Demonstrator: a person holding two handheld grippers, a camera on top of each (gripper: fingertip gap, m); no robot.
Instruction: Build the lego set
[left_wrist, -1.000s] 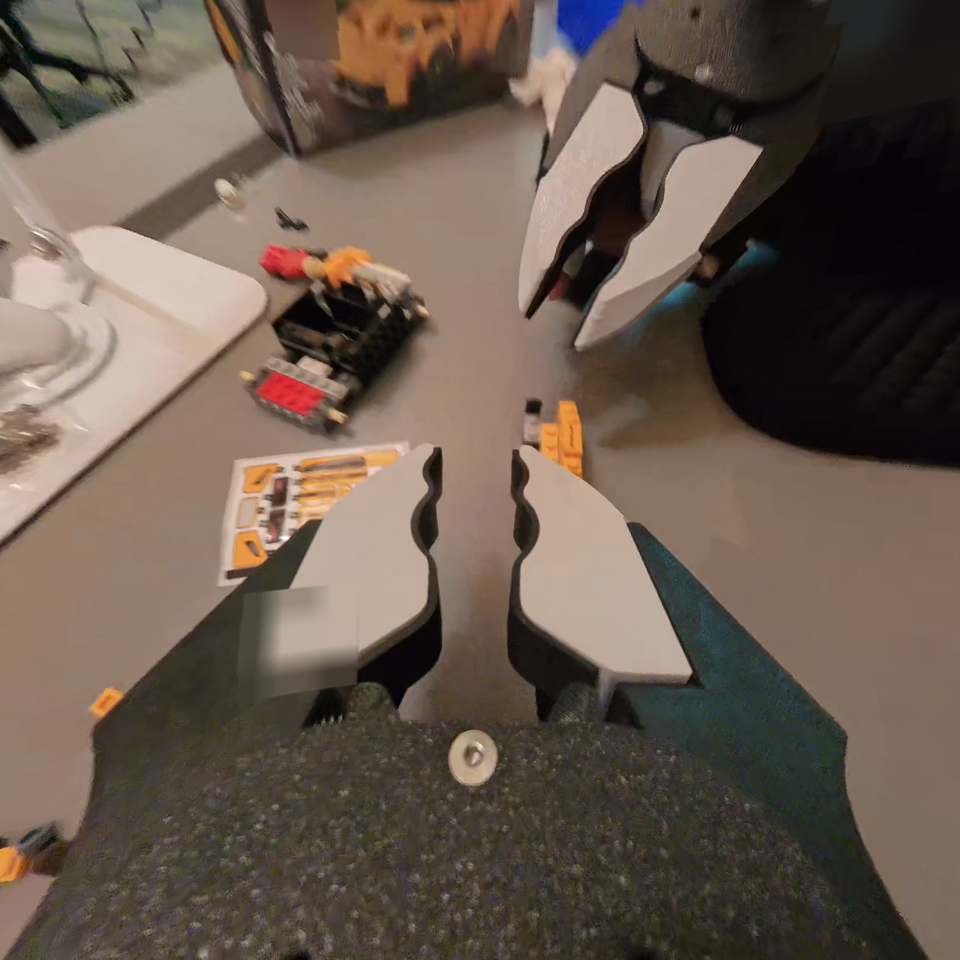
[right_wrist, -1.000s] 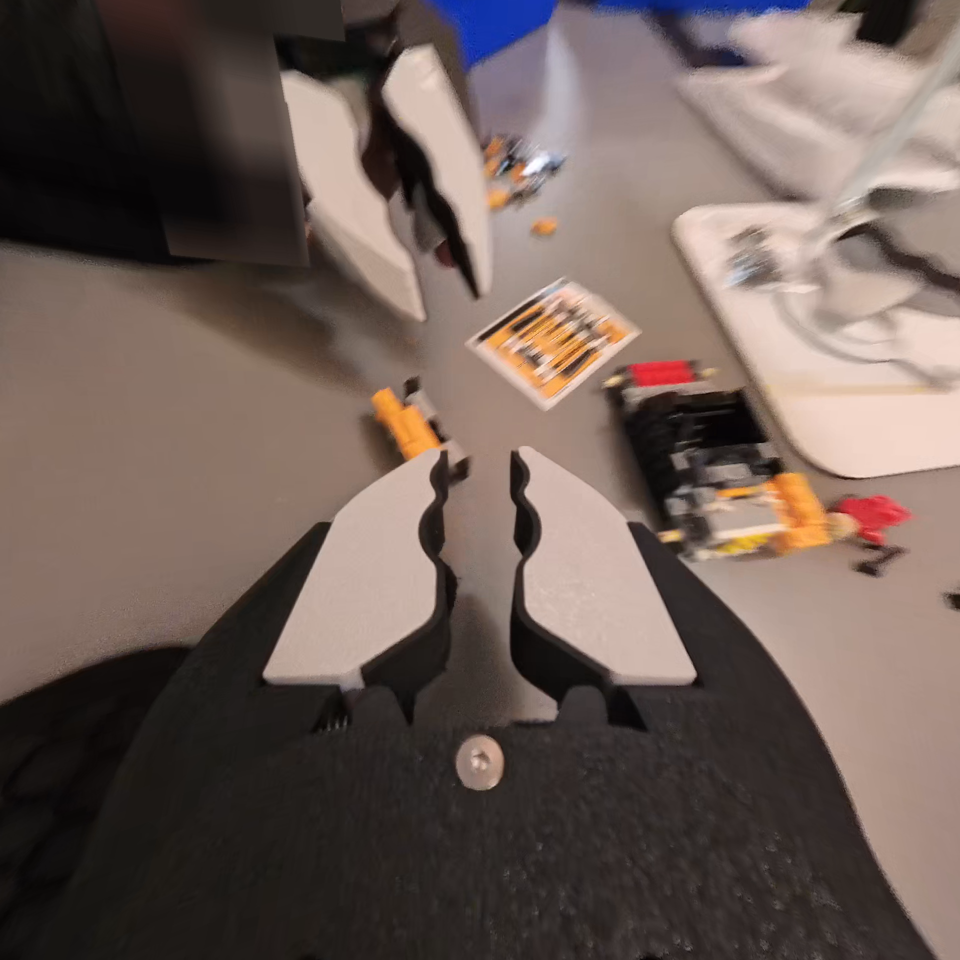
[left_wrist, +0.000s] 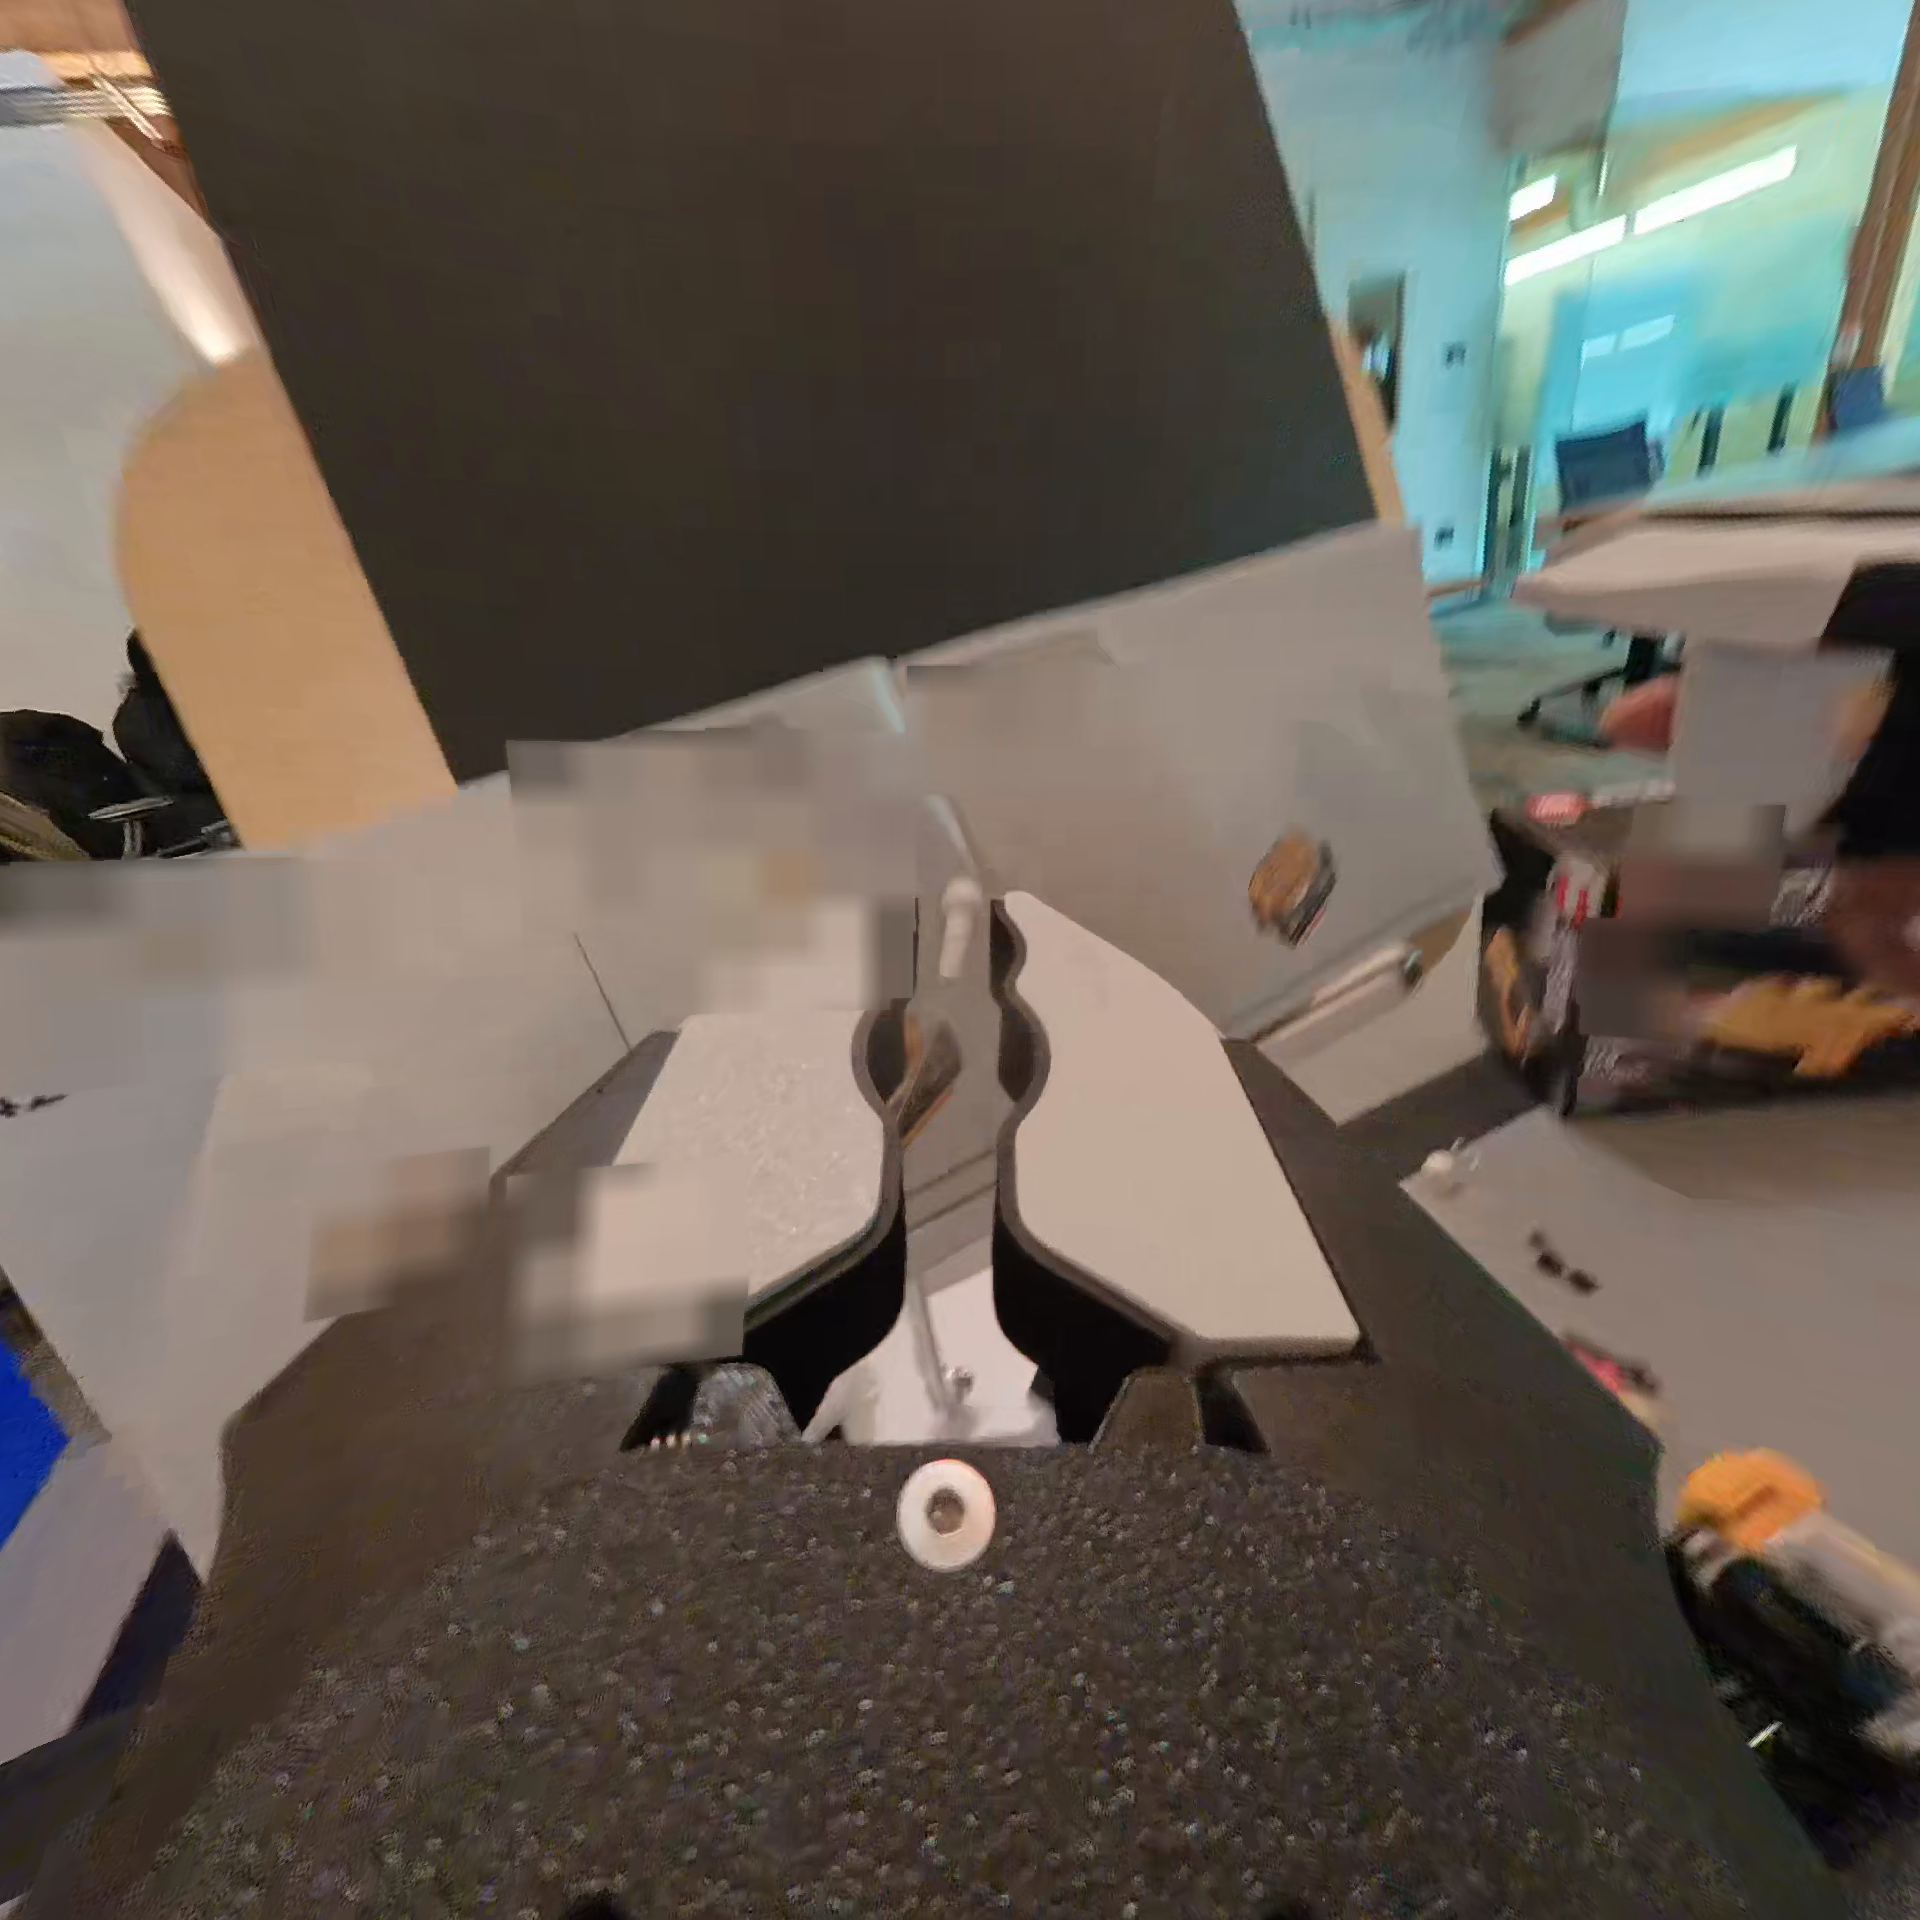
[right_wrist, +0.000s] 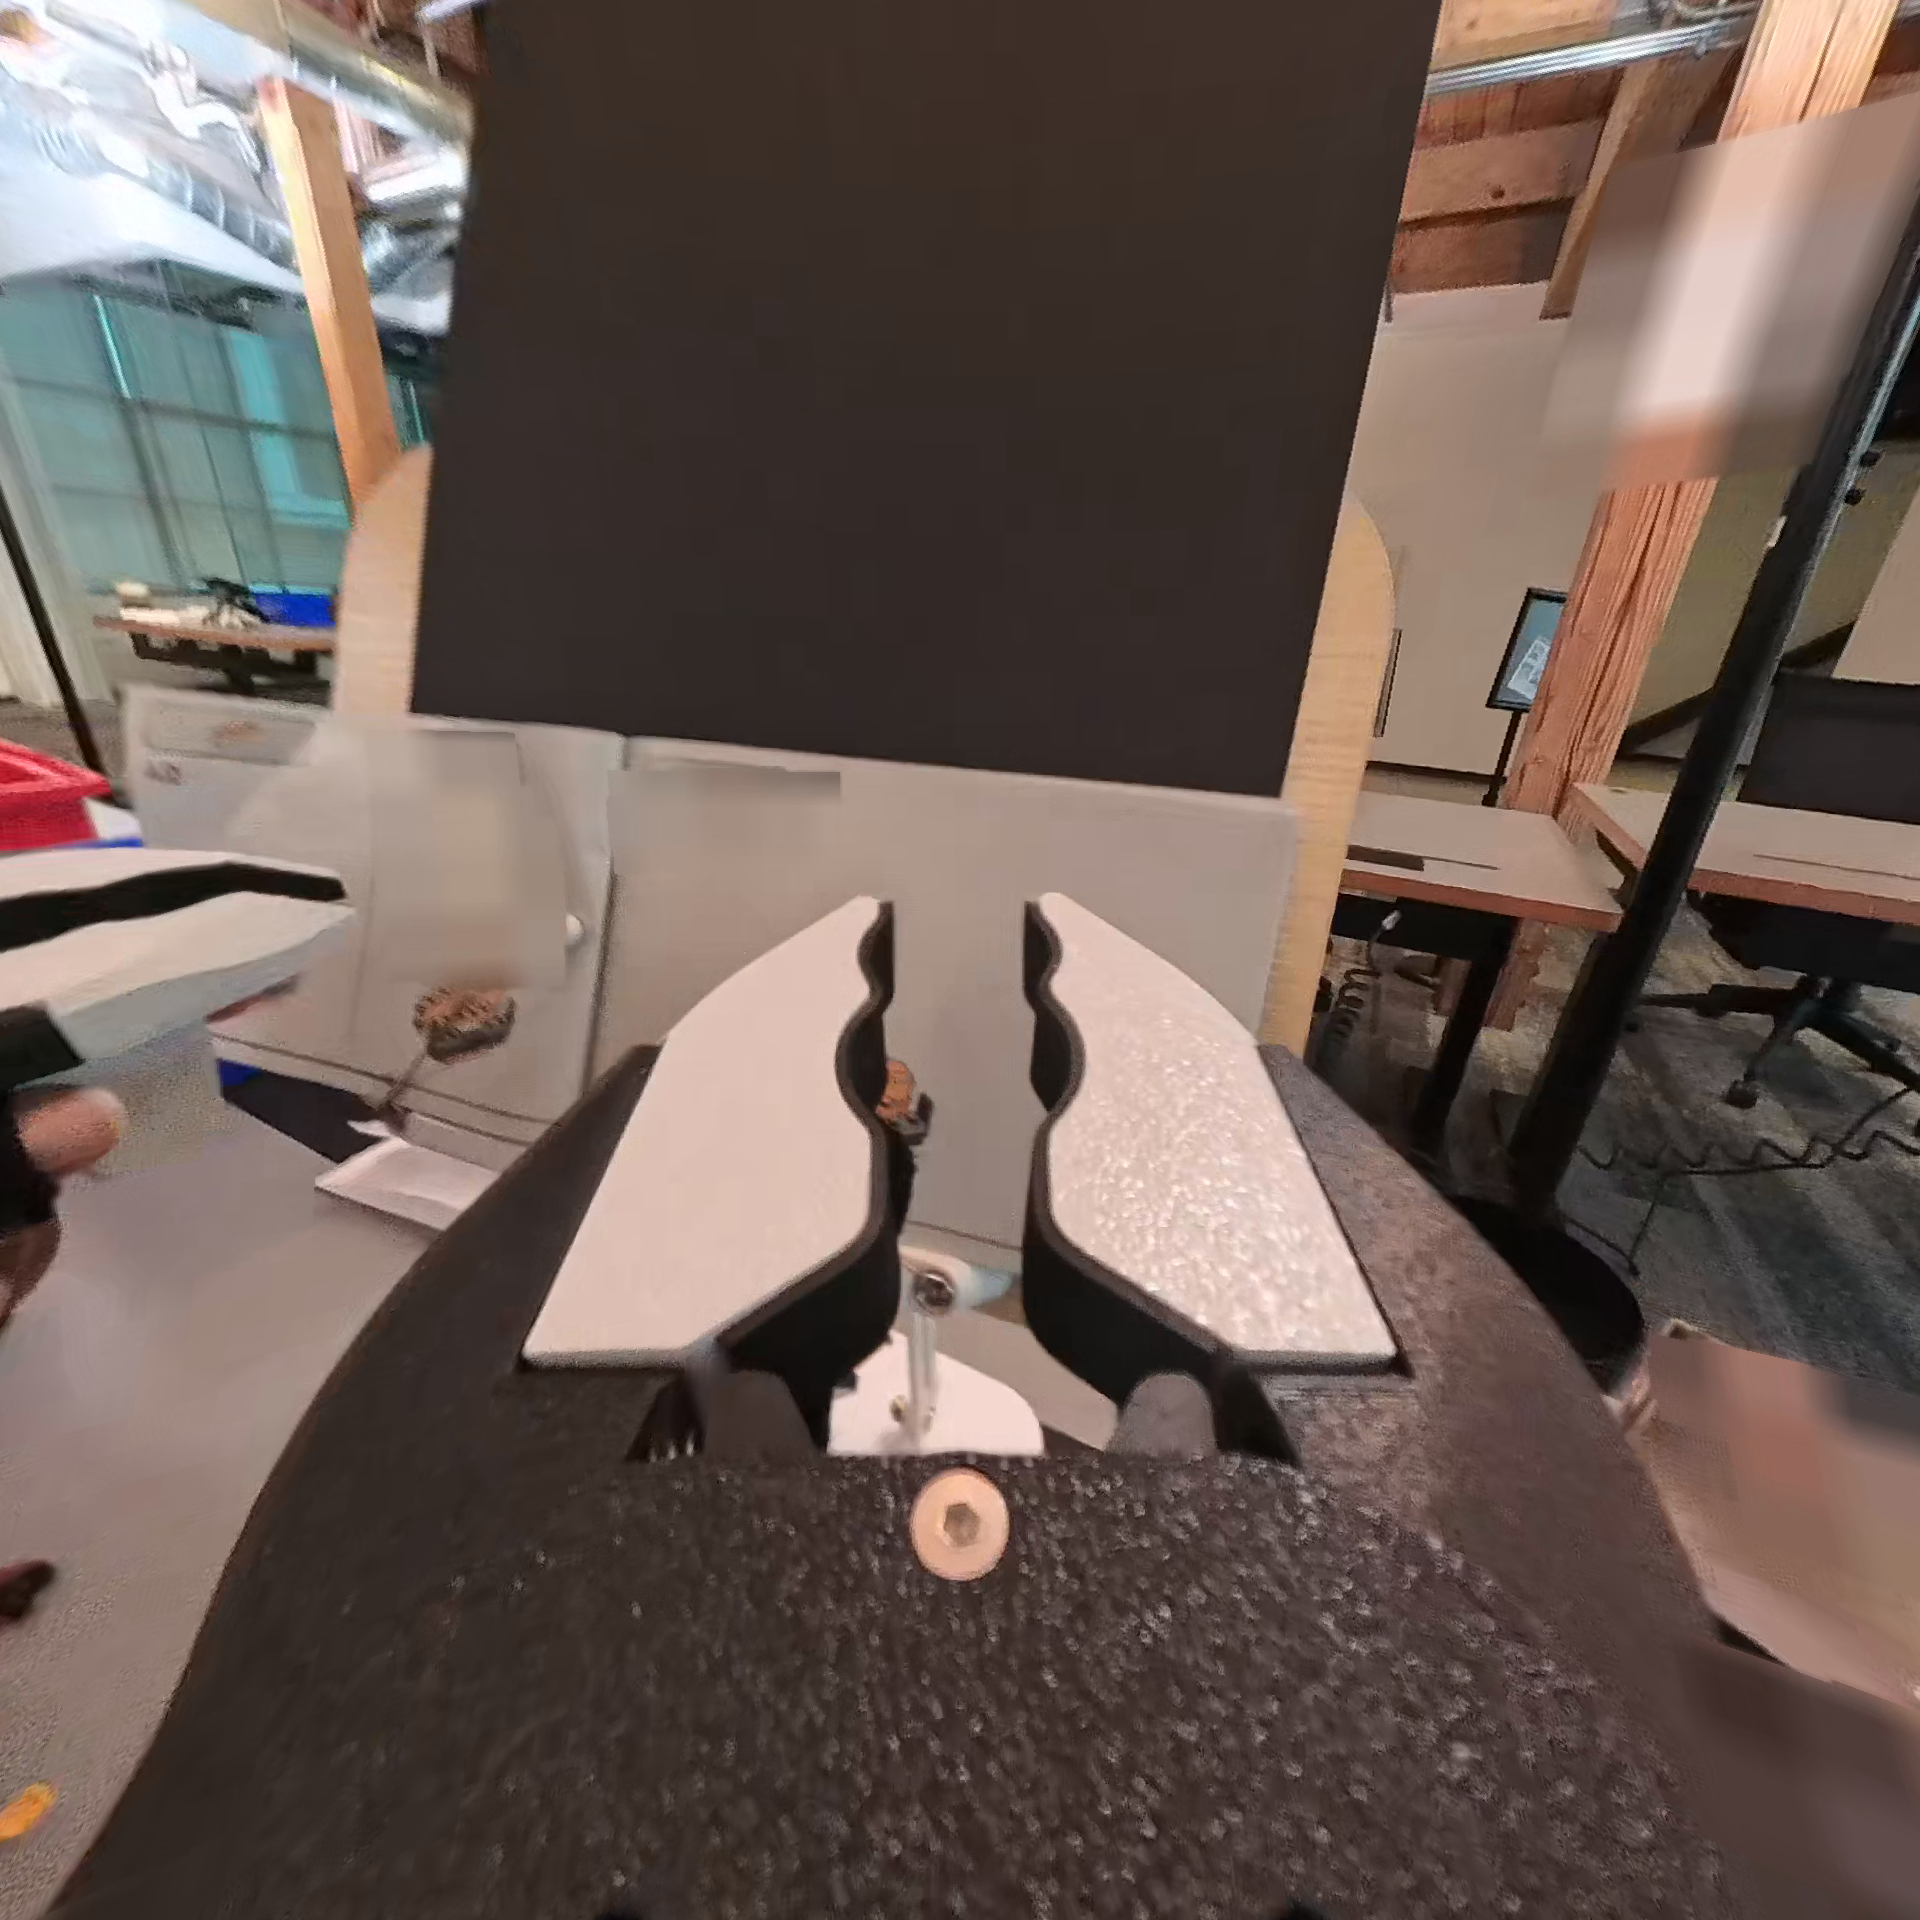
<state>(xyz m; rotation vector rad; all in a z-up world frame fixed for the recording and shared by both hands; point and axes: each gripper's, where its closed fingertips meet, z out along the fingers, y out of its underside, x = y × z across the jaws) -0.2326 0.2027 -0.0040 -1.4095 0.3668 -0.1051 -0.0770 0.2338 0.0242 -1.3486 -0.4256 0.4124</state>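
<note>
While both claws are held up off the work surface, the room fills the background: timber posts and beams (right_wrist: 1621, 644), glass partitions far left, brown desks (right_wrist: 1475, 862) and an office chair far right, with a black pole (right_wrist: 1704, 790) slanting up near the right edge. A big flat dark panel (right_wrist: 914, 364) stands straight ahead, with a pale rounded wooden board (right_wrist: 1340, 727) behind it. Below the panel stands an open grey booklet (right_wrist: 1039, 883); its pages carry small orange-and-black pictures, and any wording is too blurred to make out. The booklet sits on a white stand (right_wrist: 935, 1413) with a thin metal rod.

The grey table (left_wrist: 1714, 1226) runs beneath everything. At its far right, in the left wrist view, stands the lego box (left_wrist: 1538, 966), dark with orange artwork and some print; motion blur smears it.

The right gripper (right_wrist: 958, 914) faces the booklet squarely, its fingers parted by a clear gap and empty. The left gripper (left_wrist: 961, 935) is angled at the same pages, its fingers a narrower gap apart, also with nothing between them; it shows at the left edge of the right wrist view.

A part-built lego assembly (left_wrist: 1787, 1569), orange, grey and black, lies on the table near the right of the left gripper. Farther off lie a few tiny black pieces (left_wrist: 1558, 1262) and a small white piece (left_wrist: 1439, 1164).
</note>
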